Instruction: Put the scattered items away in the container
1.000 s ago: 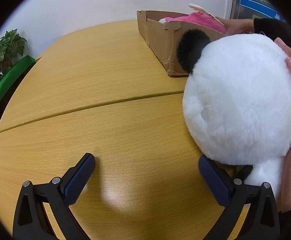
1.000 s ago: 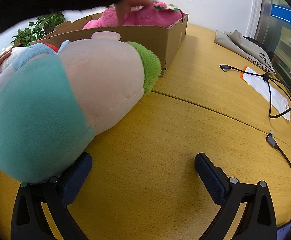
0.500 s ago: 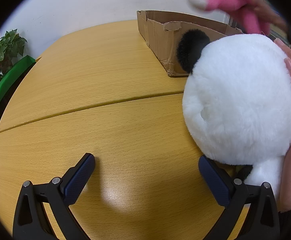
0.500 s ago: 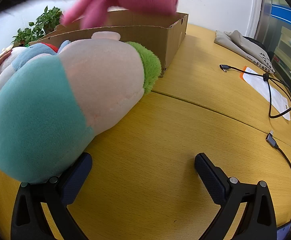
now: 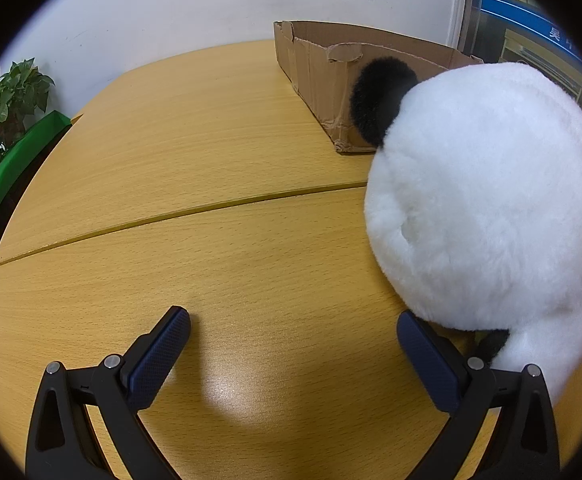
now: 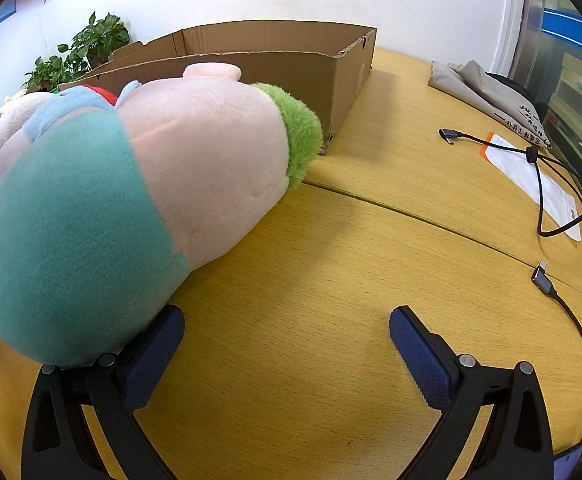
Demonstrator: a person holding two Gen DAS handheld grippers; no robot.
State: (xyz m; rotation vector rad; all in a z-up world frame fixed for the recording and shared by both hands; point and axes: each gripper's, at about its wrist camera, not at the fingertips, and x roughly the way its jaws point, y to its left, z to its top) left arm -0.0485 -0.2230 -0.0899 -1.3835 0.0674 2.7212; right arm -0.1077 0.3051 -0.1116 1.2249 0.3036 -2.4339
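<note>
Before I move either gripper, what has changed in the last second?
A hand lifted the pink plush out of the cardboard box and carried it out of view; the hand resting on the white panda plush is gone too. Both plush toys on the table, including the pink-and-teal plush, and both open grippers have not moved.

- Your table [image 5: 211,152] is wood-grain laminate, smooth, with a soft sheen
- The box [image 6: 291,68] is matt brown cardboard, its edges torn and rough
- The panda toy [image 5: 487,200] is long fluffy white plush with a black ear
- The pig toy [image 6: 151,184] is short, smooth fleece with a shaggy green trim
- Your left gripper [image 5: 293,354] and right gripper [image 6: 287,350] have matt black plastic arms and knurled blue pads
- The cable [image 6: 551,184] looks like smooth black rubber
</note>
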